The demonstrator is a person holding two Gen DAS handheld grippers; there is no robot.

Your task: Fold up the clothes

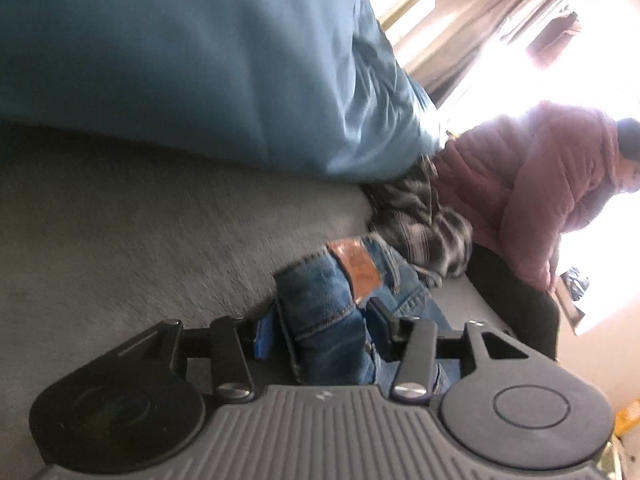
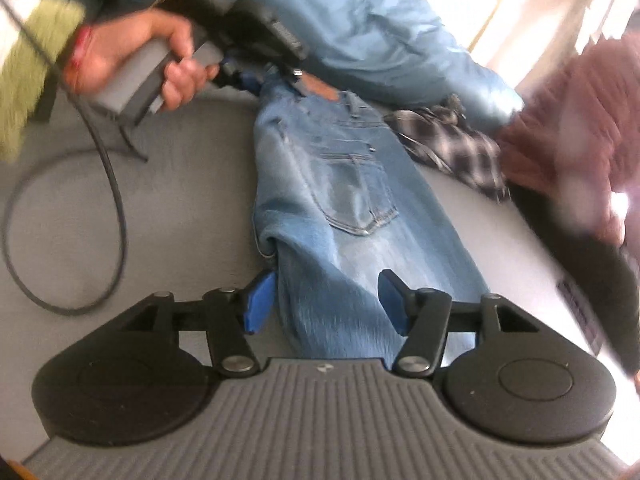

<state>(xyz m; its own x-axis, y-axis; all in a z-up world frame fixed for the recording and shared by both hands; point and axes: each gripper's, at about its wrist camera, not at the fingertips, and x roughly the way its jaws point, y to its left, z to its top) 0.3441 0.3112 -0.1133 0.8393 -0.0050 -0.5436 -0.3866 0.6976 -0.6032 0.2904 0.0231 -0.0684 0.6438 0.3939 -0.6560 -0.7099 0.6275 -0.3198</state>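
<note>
Blue jeans (image 2: 340, 184) lie folded lengthwise on a grey surface (image 2: 180, 208), back pocket up. In the right wrist view, a hand holds my left gripper (image 2: 276, 74) at the jeans' waistband by the brown leather patch (image 2: 320, 89). In the left wrist view, the bunched waistband (image 1: 324, 320) fills the space between the jaws of the left gripper (image 1: 326, 326), which are shut on it. My right gripper (image 2: 326, 304) is open. It straddles the jeans below the pocket, with its left pad (image 2: 260, 304) at the folded edge and its right pad (image 2: 390, 304) over the denim.
A big light-blue garment (image 2: 380, 28) lies behind the jeans, and a dark plaid shirt (image 2: 452, 148) lies to their right. A person in a pink padded jacket (image 1: 532, 184) sits at the surface's right edge. A black cable (image 2: 112, 184) loops over the grey surface on the left.
</note>
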